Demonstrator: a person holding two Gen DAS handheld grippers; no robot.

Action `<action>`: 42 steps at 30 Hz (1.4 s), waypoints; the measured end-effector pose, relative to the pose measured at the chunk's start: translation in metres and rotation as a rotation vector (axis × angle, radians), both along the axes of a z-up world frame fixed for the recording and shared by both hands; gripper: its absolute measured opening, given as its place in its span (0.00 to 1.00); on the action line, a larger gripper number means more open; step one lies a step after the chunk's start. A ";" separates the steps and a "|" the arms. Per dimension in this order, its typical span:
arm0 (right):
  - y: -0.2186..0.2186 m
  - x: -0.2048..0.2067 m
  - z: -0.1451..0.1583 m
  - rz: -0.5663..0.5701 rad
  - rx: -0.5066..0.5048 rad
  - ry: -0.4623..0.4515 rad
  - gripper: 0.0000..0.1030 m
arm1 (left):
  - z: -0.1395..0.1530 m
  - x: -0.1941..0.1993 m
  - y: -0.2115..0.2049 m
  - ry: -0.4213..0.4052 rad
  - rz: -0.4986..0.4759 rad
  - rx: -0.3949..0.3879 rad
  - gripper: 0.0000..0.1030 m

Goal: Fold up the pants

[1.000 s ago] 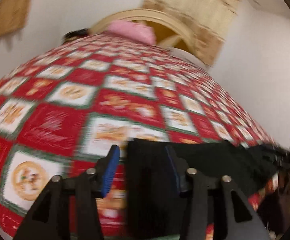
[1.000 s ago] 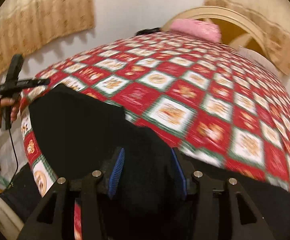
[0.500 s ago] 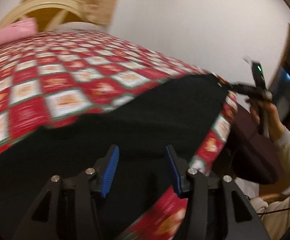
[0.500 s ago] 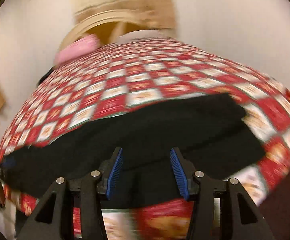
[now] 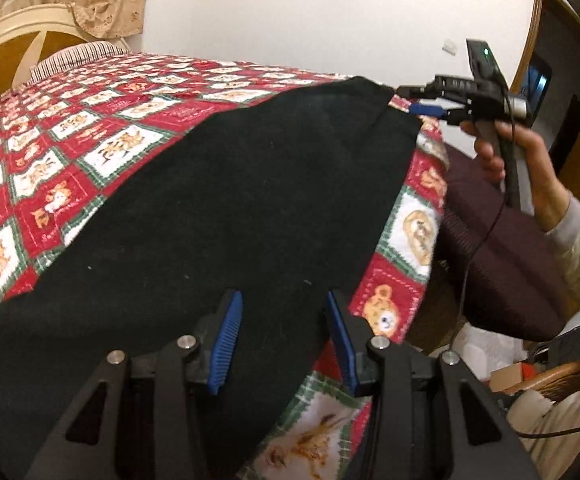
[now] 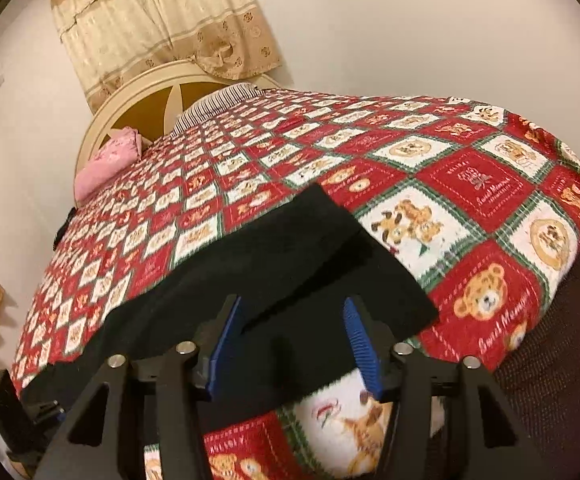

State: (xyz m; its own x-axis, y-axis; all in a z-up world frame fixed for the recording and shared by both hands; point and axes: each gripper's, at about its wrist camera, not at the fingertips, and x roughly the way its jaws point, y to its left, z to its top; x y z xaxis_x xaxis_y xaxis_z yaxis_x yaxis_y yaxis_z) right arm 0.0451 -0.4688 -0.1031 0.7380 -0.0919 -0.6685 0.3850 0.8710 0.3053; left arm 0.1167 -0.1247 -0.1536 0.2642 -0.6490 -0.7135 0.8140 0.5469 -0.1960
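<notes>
While the black fabric pants [image 5: 218, 208] lie spread flat along the near edge of the bed, on the red, white and green checked quilt with teddy-bear patches [image 5: 70, 120], both grippers reach over them from the bed's edge. The left gripper [image 5: 284, 340], black-framed with 2 blue ribbed pads, has its jaws closing; black cloth lies between them, but the pads stand clear of it on both sides. In the right wrist view the right gripper [image 6: 295, 344] is opening, its 2 blue pads apart over the pants' near end [image 6: 290, 280], not pinching the cloth. The left view shows that gripper from the side at the far corner of the pants, held by a hand [image 5: 525, 168] in a cream sleeve. A cream rounded headboard [image 6: 150, 92] and a pink pillow [image 6: 106, 160] sit at the bed's far end.
</notes>
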 end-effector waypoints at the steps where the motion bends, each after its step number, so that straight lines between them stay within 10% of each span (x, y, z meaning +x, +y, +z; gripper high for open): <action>1: -0.002 0.002 -0.001 -0.005 0.002 -0.001 0.56 | -0.001 0.001 -0.003 0.000 0.002 0.003 0.45; 7: -0.024 0.020 -0.010 -0.074 0.032 -0.009 0.56 | 0.000 0.011 -0.003 -0.002 0.043 0.033 0.12; 11: -0.037 0.032 -0.009 -0.074 0.063 -0.020 0.06 | 0.005 0.019 0.002 0.040 0.052 0.003 0.05; 21: -0.016 -0.005 0.047 0.039 -0.016 -0.175 0.05 | 0.030 0.006 0.025 0.072 0.010 -0.125 0.04; 42: -0.038 -0.029 -0.014 -0.002 0.039 -0.043 0.06 | -0.004 -0.009 0.018 0.081 -0.013 -0.057 0.04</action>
State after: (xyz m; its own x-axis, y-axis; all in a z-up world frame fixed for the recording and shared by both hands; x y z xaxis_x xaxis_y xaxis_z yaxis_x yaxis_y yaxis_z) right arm 0.0160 -0.5068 -0.1170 0.7660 -0.0681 -0.6393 0.3726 0.8573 0.3552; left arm 0.1080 -0.1071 -0.1579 0.1985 -0.6921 -0.6939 0.8010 0.5226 -0.2921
